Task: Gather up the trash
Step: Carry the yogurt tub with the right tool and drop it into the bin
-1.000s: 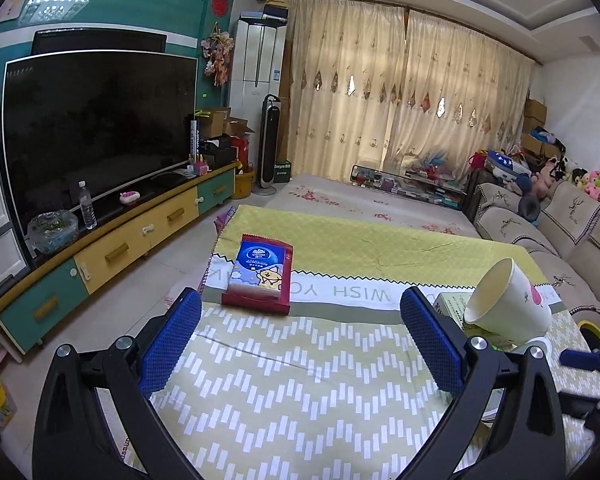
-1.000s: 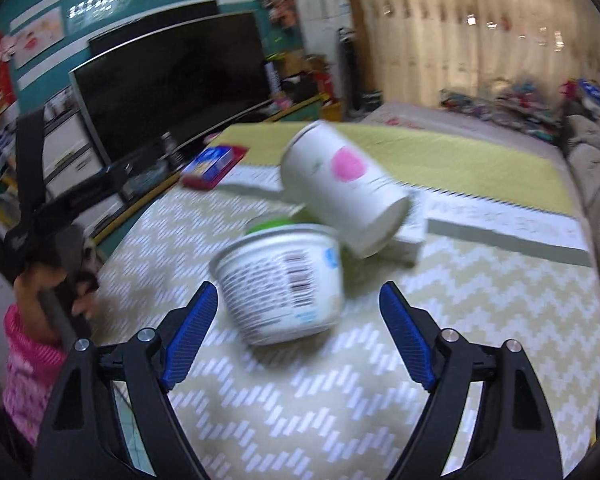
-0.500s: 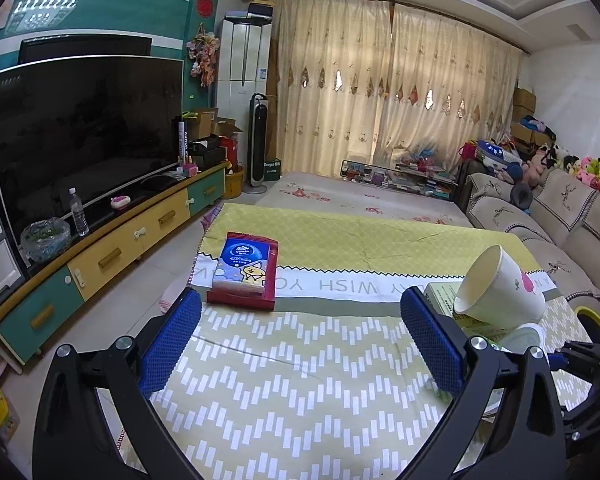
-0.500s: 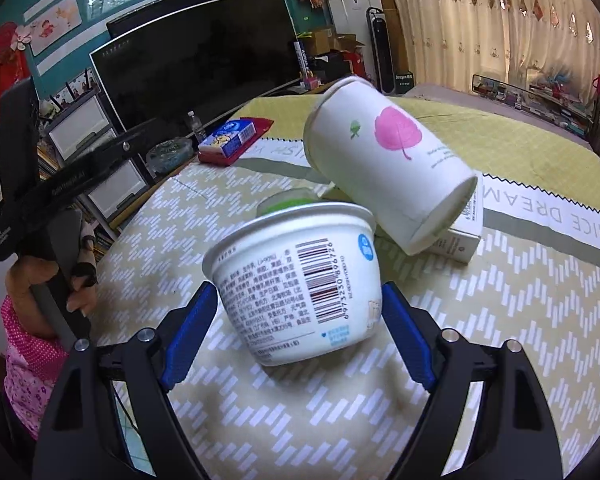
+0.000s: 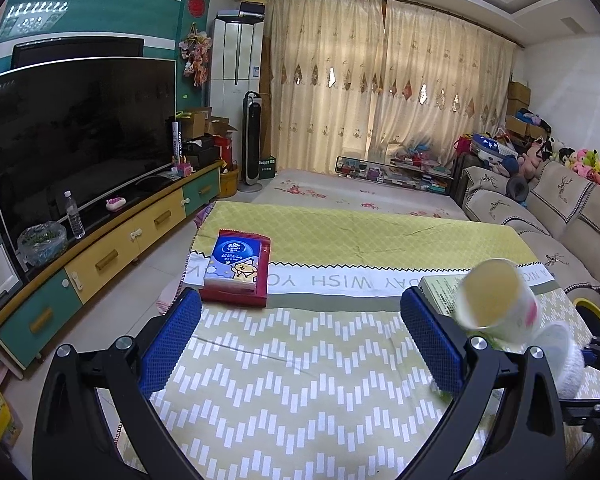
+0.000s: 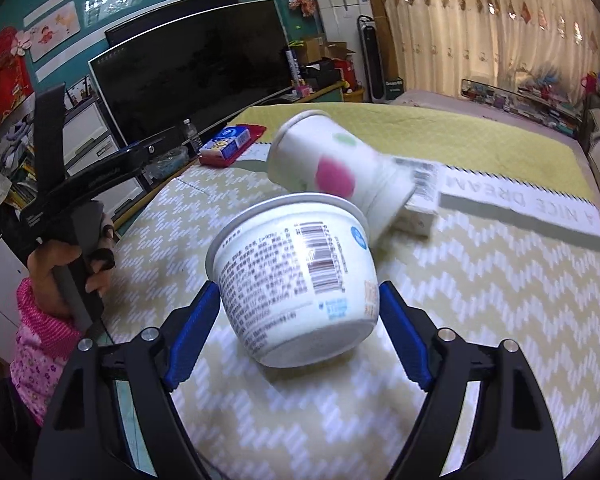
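The right gripper (image 6: 298, 316) is level and low over the desk (image 6: 480, 300), blue pads pressed onto both sides of a white tub (image 6: 296, 276) with a barcode label. The tub sits tilted on the zigzag cloth. Right behind it, a paper cup (image 6: 332, 164) with a pink spot lies tipped over, blurry, leaning against a flat box (image 6: 422, 204).

The left gripper (image 5: 300, 336) hovers over the near part of the desk, spread wide with nothing in it, aimed at a tissue pack (image 5: 234, 262) on a red tray (image 5: 262, 276). The person's left hand (image 6: 66, 272) is wrapped around its handle, pink sleeve showing.
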A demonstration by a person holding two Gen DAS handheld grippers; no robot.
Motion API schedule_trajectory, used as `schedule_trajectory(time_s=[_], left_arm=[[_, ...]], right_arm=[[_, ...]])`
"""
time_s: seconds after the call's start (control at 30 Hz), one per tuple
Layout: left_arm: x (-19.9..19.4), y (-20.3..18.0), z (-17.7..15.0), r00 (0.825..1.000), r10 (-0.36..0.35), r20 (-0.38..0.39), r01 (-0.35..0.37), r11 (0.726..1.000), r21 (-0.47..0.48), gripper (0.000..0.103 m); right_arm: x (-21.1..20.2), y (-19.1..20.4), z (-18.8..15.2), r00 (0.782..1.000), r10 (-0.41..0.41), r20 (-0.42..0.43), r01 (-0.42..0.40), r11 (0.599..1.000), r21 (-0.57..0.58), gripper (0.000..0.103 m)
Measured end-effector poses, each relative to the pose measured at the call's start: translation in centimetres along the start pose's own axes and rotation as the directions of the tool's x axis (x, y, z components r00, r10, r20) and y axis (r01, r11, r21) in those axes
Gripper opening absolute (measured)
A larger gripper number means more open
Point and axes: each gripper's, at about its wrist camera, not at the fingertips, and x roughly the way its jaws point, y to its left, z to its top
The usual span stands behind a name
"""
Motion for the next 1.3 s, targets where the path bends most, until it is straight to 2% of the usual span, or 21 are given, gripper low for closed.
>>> schedule_trajectory(time_s=[0.27,0.47,0.6,0.73,0.83,0.93,0.97,1.03,1.07,1.17,1.3], left_arm=[[0.1,-0.7,-0.1,1.0,-0.004,-0.009,0.004,1.0,0.019,0.098],[0.5,-1.0,-0.4,1.0,-0.002,-0.023,0.003,0.999,0.033,0.098],[0.8,-1.1,-0.5,1.0,0.001,-0.029,0.001,0.999,0.04,0.098],[1.0,-1.1,-0.5,1.0,-0.002,-0.03,0.003,0.999,0.041,0.098],[1.0,-1.1,-0.5,1.0,-0.003,-0.03,0.005,0.999,0.044,0.098],[1.0,-1.2,-0.5,1.0,-0.008,-0.029,0.009,0.999,0.047,0.098],[1.1,-1.3,-0.6,1.0,-0.009,-0.03,0.01,0.999,0.048,0.098],[1.2,-1.3,-0.6,0.999,-0.009,-0.034,0.011,0.999,0.051,0.098],[1.3,-1.3,-0.6,0.999,-0.01,-0.038,0.012,0.999,0.052,0.098],[1.4,-1.4,-0.7,0.999,-0.017,-0.047,0.019,0.999,0.05,0.098],[1.8,-1.5,-0.8,0.999,-0.014,-0.053,0.017,0.998,0.054,0.098]], right_arm=[[-4.3,-2.9,-2.1,0.997,-0.062,0.041,0.058,0.995,0.084,0.076],[-4.8,-5.1,-2.9,0.994,-0.104,0.034,0.098,0.985,0.141,0.076],[-5.6,-5.4,-2.7,0.991,-0.116,0.06,0.106,0.984,0.144,0.076],[-7.5,-7.5,-2.8,0.979,-0.181,0.091,0.162,0.969,0.187,0.076],[-9.6,-10.9,-3.5,0.956,-0.272,0.106,0.236,0.934,0.267,0.076],[-12.2,-15.1,-4.7,0.916,-0.387,0.109,0.324,0.872,0.368,0.076],[-13.3,-17.1,-5.4,0.894,-0.437,0.102,0.361,0.836,0.413,0.076],[-14.5,-19.6,-6.5,0.863,-0.499,0.081,0.41,0.785,0.465,0.077],[-15.2,-21.5,-7.3,0.843,-0.534,0.059,0.437,0.745,0.504,0.077],[-16.3,-25.3,-9.0,0.804,-0.595,0.01,0.482,0.66,0.576,0.077],[-16.6,-29.2,-10.2,0.753,-0.657,-0.032,0.533,0.58,0.617,0.08]])
